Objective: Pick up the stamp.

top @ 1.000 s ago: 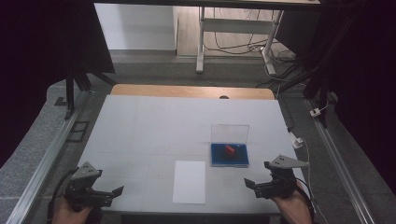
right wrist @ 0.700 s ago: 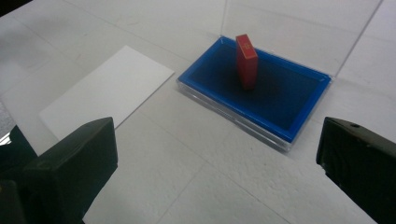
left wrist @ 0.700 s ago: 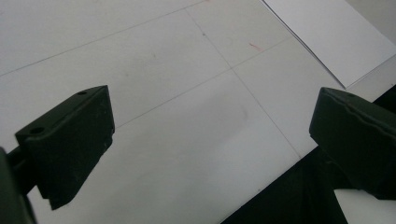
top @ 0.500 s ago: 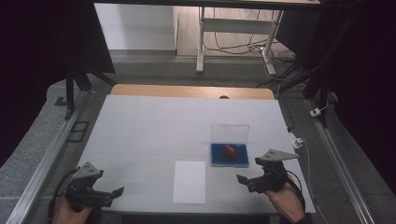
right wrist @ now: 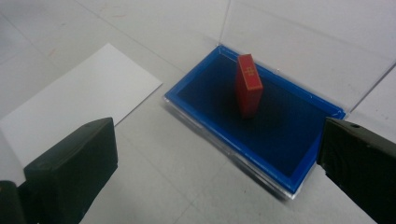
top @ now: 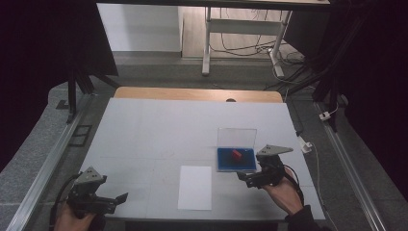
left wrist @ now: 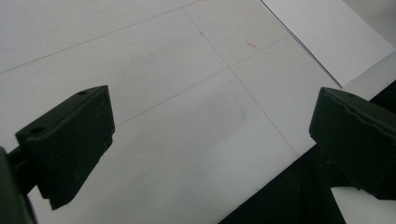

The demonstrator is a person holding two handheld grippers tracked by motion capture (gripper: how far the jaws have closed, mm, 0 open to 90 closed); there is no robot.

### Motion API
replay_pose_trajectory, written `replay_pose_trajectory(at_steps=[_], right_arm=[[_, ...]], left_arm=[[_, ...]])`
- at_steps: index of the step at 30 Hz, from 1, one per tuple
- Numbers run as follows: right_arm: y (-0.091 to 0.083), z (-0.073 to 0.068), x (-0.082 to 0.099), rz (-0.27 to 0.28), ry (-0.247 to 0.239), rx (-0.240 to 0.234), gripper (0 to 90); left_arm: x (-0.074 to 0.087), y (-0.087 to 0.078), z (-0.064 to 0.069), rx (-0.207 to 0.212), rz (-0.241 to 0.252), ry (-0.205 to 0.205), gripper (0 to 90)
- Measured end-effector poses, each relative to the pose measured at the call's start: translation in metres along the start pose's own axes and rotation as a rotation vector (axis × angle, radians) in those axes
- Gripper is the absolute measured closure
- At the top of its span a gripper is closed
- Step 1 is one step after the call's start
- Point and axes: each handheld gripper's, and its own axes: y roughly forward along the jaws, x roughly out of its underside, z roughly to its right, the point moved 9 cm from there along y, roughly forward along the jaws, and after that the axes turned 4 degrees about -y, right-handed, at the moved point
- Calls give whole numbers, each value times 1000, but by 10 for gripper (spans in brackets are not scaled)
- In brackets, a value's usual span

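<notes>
My right gripper (top: 250, 179) has moved forward and left since a second ago, now just beside the near edge of the blue tray (right wrist: 224, 135), jaws spread wide and empty. A red stamp block (right wrist: 248, 85) stands upright inside the tray, whose clear lid (top: 236, 137) is raised behind it. My left gripper (top: 113, 202) stays at the table's (top: 159, 125) near-left corner, jaws spread. A white paper sheet (top: 195, 187) lies between them; nothing blocks the tray.

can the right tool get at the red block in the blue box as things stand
Probably yes. The right tool hangs open just short of the blue box, whose clear lid stands up at the far side. The red block stands upright with nothing between it and the jaws.
</notes>
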Motion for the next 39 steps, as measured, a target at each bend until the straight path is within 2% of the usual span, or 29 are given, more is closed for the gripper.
replay_pose_trajectory(at_steps=[15,26,31,32,33,34,36,37,39], right_arm=[[29,14,-11,-48,-10,17,0],[52,24,-13,-91,-52,49,0],[56,28,-15,-101,-59,54,104],[56,28,-16,-99,-60,53,139],[57,30,-17,-103,-64,51,226],[57,30,-17,-103,-64,51,226],[57,31,-18,-104,-67,49,311],[57,31,-19,-105,-65,46,401],[57,31,-19,-104,-70,41,437]], left_arm=[[0,1,0,2,-4,0,7],[0,1,0,0,-7,2,8],[0,1,0,-1,-9,3,8],[0,1,0,-1,-10,3,8],[0,1,0,-1,-10,4,8],[0,1,0,-1,-11,4,8],[0,1,0,-1,-11,4,8],[0,1,0,-1,-11,4,8],[1,1,0,-1,-12,5,8]])
